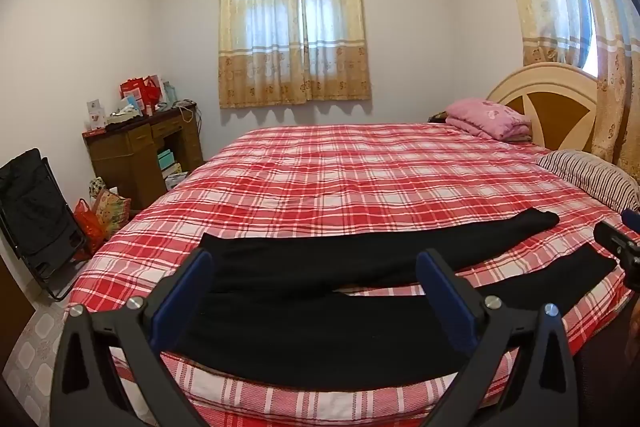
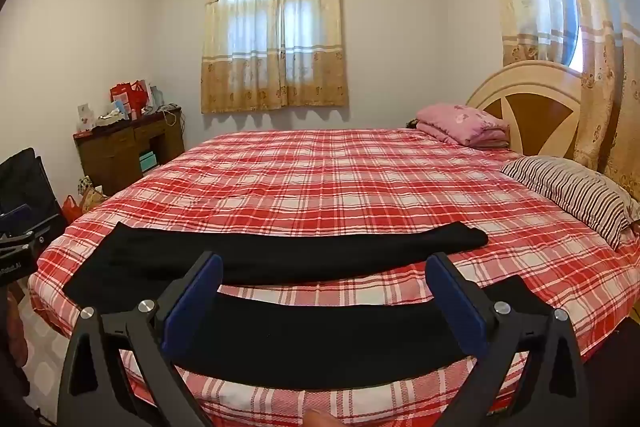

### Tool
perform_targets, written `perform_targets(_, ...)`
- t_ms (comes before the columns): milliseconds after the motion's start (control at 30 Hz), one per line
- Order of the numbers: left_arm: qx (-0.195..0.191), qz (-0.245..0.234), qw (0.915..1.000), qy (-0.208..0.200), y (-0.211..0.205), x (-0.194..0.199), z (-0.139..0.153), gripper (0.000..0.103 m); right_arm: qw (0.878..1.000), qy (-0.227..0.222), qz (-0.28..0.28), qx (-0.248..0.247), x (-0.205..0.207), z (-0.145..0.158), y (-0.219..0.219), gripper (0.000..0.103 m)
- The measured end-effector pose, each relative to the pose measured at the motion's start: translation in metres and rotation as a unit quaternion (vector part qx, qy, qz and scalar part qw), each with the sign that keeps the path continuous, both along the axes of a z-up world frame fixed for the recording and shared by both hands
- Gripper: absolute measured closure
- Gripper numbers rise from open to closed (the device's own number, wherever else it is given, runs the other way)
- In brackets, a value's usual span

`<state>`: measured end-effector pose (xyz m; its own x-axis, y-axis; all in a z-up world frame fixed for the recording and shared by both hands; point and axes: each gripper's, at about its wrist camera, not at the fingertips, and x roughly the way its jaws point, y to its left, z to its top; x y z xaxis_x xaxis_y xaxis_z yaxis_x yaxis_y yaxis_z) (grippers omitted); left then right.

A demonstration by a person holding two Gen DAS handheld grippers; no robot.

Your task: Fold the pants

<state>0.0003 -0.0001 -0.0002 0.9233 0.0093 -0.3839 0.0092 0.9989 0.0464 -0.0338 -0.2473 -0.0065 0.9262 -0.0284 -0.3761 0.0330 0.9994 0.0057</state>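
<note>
Black pants [image 1: 320,307] lie flat near the front edge of a bed with a red plaid cover [image 1: 360,167], waist to the left, the two legs spread apart toward the right. They also show in the right wrist view [image 2: 280,251]. My left gripper [image 1: 316,263] is open, above the waist and thigh part, holding nothing. My right gripper [image 2: 324,267] is open, above the near leg, holding nothing. The right gripper's body shows at the right edge of the left wrist view [image 1: 618,243]; the left gripper's body shows at the left edge of the right wrist view [image 2: 20,239].
A folded pink blanket [image 1: 488,117] and a striped pillow [image 1: 592,179] lie at the headboard [image 1: 548,99] end, right. A wooden desk [image 1: 144,143] with clutter, bags [image 1: 104,211] and a black folding chair [image 1: 36,215] stand on the left. Curtained windows [image 1: 294,23] behind.
</note>
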Motion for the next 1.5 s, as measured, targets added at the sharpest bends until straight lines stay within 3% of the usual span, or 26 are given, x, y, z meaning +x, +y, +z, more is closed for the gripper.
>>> perform_targets(500,-0.011,0.006,0.9999,0.008,0.003,0.002,-0.002,0.000,1.000,0.013,-0.001,-0.007,0.009,-0.013,-0.001,0.001)
perform_targets(1500,-0.013,0.005,0.9998,0.012,0.002,0.003,-0.004,0.000,1.000,0.016,-0.003,-0.014,0.004,-0.007,0.006,0.001)
